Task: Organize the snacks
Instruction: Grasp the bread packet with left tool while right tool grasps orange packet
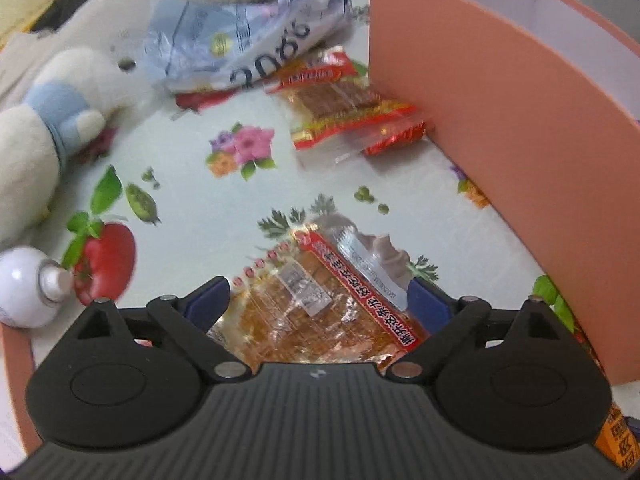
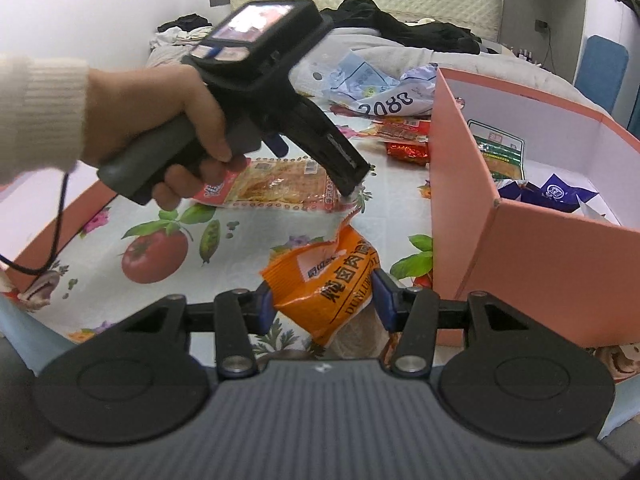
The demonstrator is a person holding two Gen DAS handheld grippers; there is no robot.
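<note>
Blur smears most printing; only "DUNLU" on the orange packet [image 2: 328, 280] and "208" on the blue bag [image 1: 248, 36] read. That packet sits pinched in the right tool [image 2: 324, 300]. The left tool [image 1: 320, 300] gapes wide over one clear snack pack [image 1: 320, 300] on the worktop [image 1: 200, 208]. Pink box [image 2: 560, 264] stands right, its contents half hidden.
</note>
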